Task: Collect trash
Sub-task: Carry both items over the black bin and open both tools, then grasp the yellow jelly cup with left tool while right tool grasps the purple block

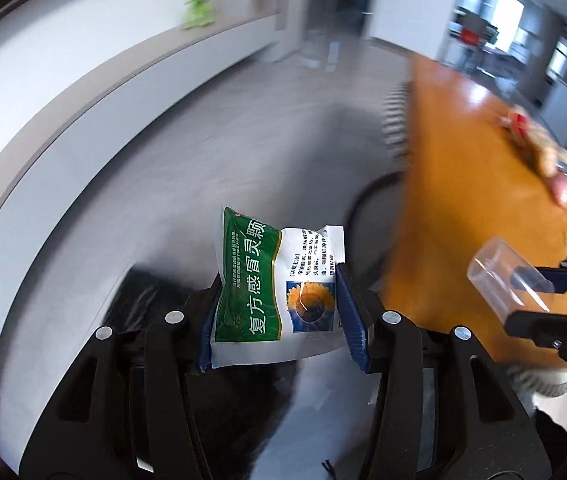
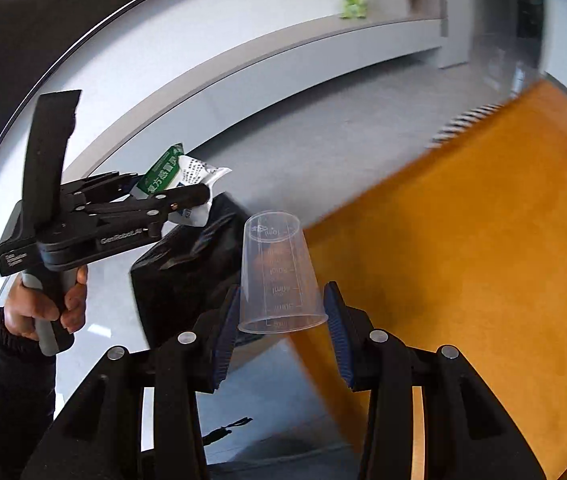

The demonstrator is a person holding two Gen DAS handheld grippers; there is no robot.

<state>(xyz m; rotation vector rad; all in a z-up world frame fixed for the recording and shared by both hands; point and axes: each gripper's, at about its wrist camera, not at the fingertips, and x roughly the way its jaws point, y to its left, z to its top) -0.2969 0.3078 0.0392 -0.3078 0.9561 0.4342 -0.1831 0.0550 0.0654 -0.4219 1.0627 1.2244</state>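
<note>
The left gripper (image 1: 279,300) is clamped on a green-and-white sachet (image 1: 275,280), its blue pads (image 1: 351,320) pressing the packet's two side edges. In the left wrist view the sachet sits at lower centre, upright and slightly crumpled, printed with Chinese characters and a sunflower picture. Behind and below it lies a black bag (image 1: 151,300) (heavily blurred here, so its shape is unclear).

The right gripper (image 2: 283,320) is closed on a clear plastic measuring cup (image 2: 279,272), held upside down with the rim pinched between the blue pads and graduation marks showing on its wall. It appears at centre of the right wrist view; in the left wrist view the same cup shows at the right edge.

The right wrist view also shows the left gripper at centre left with the sachet in its tips, directly above the black bag, and a hand (image 2: 43,308) in a dark sleeve (image 2: 15,368) wrapped round its handle at lower left.

An orange worktop (image 2: 483,260) fills the right side of both views; some blurred wrappers (image 1: 539,148) lie on it at the right of the left wrist view. Grey floor (image 1: 203,140) spans the middle, and a small green figure (image 2: 349,0) stands on a ledge (image 2: 283,44) along the white wall at the top.
</note>
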